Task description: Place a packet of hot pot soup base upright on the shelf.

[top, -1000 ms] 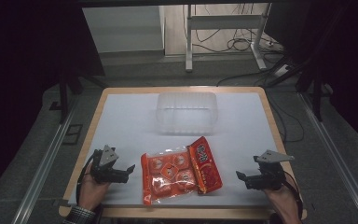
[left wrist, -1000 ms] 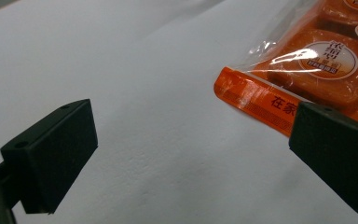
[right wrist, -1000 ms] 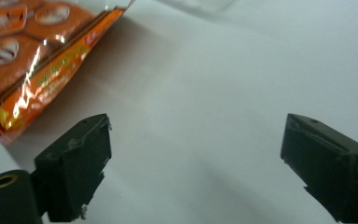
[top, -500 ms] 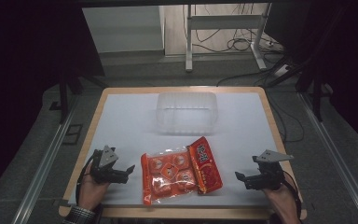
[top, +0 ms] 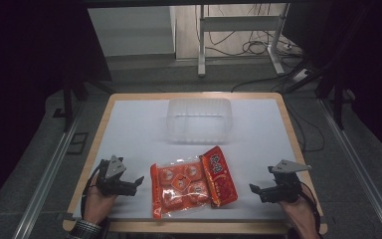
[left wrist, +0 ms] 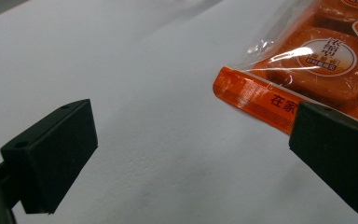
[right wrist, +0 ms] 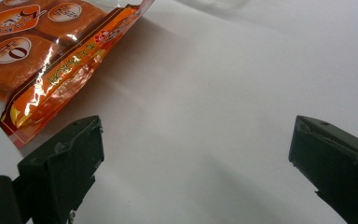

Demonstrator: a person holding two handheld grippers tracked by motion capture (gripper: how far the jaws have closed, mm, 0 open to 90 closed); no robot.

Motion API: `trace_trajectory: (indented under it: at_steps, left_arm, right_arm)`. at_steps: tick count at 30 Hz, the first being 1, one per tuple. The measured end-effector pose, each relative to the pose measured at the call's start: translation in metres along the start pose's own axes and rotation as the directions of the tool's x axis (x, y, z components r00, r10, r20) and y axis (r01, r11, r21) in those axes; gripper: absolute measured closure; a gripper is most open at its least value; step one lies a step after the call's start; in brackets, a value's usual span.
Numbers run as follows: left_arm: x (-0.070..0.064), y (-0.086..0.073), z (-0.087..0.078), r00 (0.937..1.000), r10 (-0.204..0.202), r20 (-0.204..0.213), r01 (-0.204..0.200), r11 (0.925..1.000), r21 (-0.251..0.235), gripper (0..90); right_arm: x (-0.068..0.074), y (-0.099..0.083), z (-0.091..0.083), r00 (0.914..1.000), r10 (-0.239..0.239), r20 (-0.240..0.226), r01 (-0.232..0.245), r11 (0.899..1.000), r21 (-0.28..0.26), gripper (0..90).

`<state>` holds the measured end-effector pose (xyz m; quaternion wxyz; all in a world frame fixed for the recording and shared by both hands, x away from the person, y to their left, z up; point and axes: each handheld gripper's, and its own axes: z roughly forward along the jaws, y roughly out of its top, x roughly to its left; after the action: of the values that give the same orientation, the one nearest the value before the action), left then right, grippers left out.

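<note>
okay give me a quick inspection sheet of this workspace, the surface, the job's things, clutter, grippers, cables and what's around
Surface: white table top with a wooden rim, bare apart from two things.
Job's things: orange snack bag flat at the near edge; clear plastic box behind it, apart from it.
Clutter: nothing seen.
Grippers: left gripper open, resting left of the bag, one jaw close to its corner; right gripper open, right of the bag, holding nothing.
Cables: loose cables on the floor beyond the table.
Surroundings: grey floor, metal frame legs at the back, dark sides.
</note>
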<state>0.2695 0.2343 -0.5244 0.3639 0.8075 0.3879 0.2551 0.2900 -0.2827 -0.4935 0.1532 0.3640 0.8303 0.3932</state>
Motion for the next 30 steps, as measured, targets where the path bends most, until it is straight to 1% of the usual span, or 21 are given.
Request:
trace_trajectory:
  at_steps: [11,15,21,23,26,30]
  left_arm:
    - [0.0,0.0,0.001,1.0,0.007,0.002,-0.007,1.0,0.003,0.5]
    - [0.0,-0.001,0.001,0.9999,0.015,0.001,-0.015,0.9999,0.006,0.5]
    - [0.0,-0.001,0.001,0.9999,0.015,0.001,-0.015,0.9999,0.002,0.5]
    - [0.001,-0.001,0.001,0.9999,0.013,0.011,-0.013,0.9999,0.002,0.5]
    - [0.001,-0.001,0.002,0.9998,0.008,0.02,-0.007,1.0,-0.004,0.5]
    - [0.002,-0.002,0.001,0.9991,-0.007,0.043,0.008,0.9996,-0.027,0.4]
  right_arm:
    - [0.004,0.005,0.001,1.0,-0.001,-0.009,0.001,1.0,-0.018,2.7]
    - [0.006,0.007,0.002,0.9995,0.008,-0.03,-0.009,1.0,-0.028,2.6]
    - [0.01,0.011,0.006,0.9987,-0.003,-0.051,0.001,1.0,-0.029,2.5]
    - [0.012,0.013,0.008,0.9986,-0.005,-0.053,0.004,1.0,-0.022,2.4]
    - [0.014,0.015,0.009,0.9985,-0.008,-0.055,0.007,1.0,-0.028,2.0]
    - [0.015,0.018,0.012,0.9984,-0.008,-0.057,0.006,1.0,-0.031,1.5]
